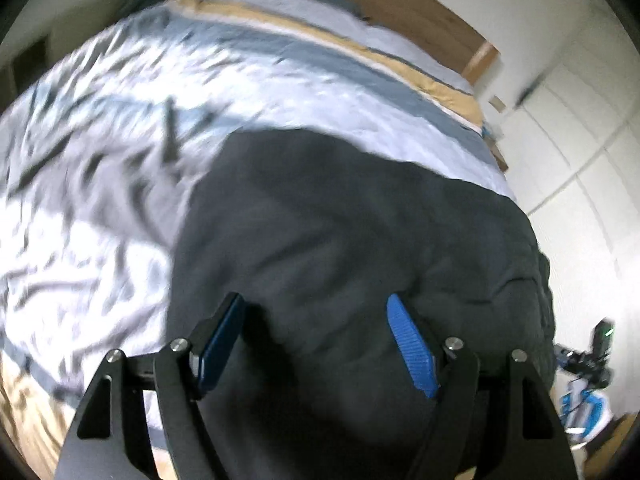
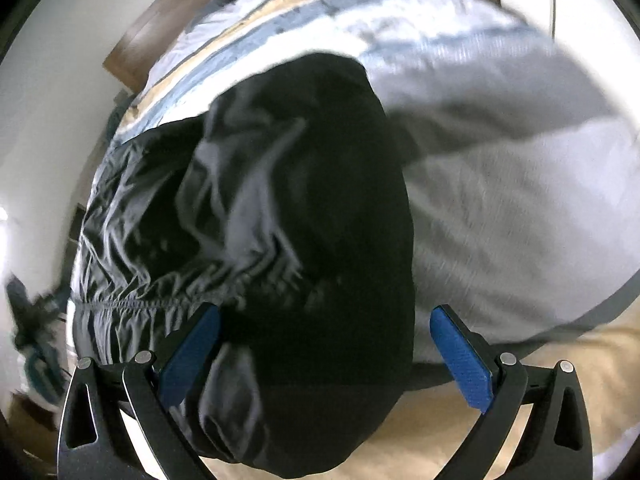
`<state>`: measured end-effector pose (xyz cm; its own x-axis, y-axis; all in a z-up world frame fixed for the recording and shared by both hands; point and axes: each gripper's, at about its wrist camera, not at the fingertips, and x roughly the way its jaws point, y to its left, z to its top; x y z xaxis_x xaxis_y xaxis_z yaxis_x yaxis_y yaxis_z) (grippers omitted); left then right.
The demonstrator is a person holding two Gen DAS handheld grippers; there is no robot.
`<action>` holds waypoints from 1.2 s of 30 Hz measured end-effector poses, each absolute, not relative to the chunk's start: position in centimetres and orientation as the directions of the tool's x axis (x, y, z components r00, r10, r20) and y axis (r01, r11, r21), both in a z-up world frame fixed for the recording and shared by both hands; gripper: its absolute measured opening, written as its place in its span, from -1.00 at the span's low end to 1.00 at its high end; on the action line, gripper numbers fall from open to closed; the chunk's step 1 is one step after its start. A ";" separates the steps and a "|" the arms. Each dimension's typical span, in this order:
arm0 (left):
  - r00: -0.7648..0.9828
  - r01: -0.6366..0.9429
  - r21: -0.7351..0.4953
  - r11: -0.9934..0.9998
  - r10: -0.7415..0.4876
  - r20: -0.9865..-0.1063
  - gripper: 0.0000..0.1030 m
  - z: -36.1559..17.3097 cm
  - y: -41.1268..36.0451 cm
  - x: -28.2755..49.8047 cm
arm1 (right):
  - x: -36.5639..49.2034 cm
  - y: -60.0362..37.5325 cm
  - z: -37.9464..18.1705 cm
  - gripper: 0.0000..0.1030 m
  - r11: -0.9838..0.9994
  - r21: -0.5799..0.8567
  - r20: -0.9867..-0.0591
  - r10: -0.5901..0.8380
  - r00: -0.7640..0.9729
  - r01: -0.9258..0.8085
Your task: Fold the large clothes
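Observation:
A large dark grey garment (image 1: 344,248) lies on the striped bed cover (image 1: 120,152). In the right wrist view it (image 2: 304,216) shows as a black bundle with a gathered elastic hem and a shiny lining. My left gripper (image 1: 316,312) is open, its blue pads (image 1: 412,352) spread just above the cloth near its close edge. My right gripper (image 2: 326,320) is open, with the blue pads (image 2: 460,360) either side of the bundle's near end. Neither pad visibly pinches cloth. Both views are motion-blurred.
The bed has a wooden headboard (image 1: 420,8) at the far end. A white wardrobe (image 1: 580,128) stands to the right of the bed. Blue-and-white items and dark gear (image 1: 588,380) lie on the floor at the right. A beige band of the cover (image 2: 500,432) lies near my right gripper.

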<state>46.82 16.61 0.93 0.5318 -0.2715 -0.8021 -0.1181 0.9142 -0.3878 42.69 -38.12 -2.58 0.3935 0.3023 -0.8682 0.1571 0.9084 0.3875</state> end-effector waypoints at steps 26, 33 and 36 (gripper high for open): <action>0.333 -0.156 -0.918 0.364 -0.856 -0.396 1.00 -14.2 19.8 49.9 | 50.5 -35.7 -15.9 0.99 0.538 0.835 -0.550 0.810 0.203 0.117; 0.335 -0.151 -0.930 0.335 -0.868 -0.367 0.98 -15.0 18.5 50.3 | 51.9 -34.9 -16.9 0.99 0.567 0.809 -0.587 0.792 0.171 0.152; 0.344 -0.132 -0.941 0.312 -0.876 -0.339 0.83 -14.7 17.7 49.9 | 52.2 -34.4 -16.9 0.99 0.577 0.804 -0.595 0.786 0.167 0.144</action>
